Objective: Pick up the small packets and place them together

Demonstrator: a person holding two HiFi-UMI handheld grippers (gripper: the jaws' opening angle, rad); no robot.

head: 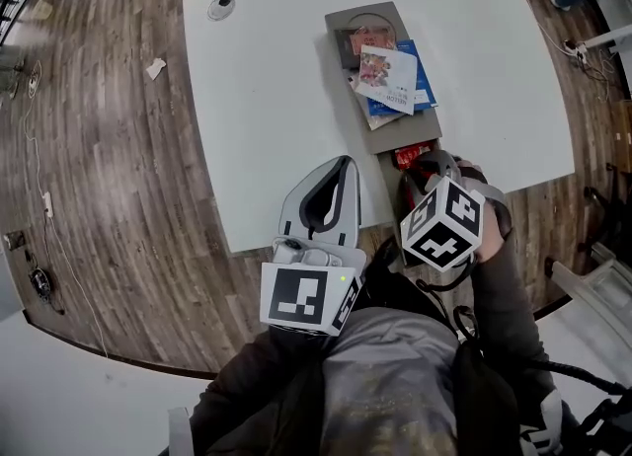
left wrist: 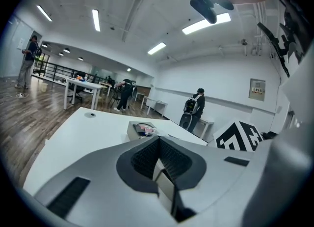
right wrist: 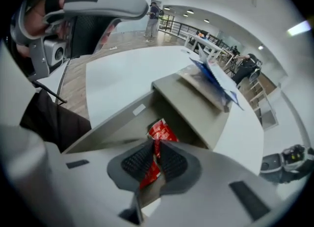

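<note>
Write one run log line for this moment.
left gripper: shut, empty | right gripper: shut on red packet | packet: at grey tray near end

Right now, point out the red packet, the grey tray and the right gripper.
red packet [right wrist: 161,131], right gripper view, its upper end above the jaws
grey tray [head: 401,132], head view, bare near end
right gripper [right wrist: 156,145], right gripper view, midway between its fingertips

Place: open-plan lab or office hall
Floor: wood planks [head: 109,148]
Ceiling: strip lights [left wrist: 96,19]
Furniture: white worktop [head: 276,99], further tables [left wrist: 81,86]
People: bystanders [left wrist: 195,108]
</note>
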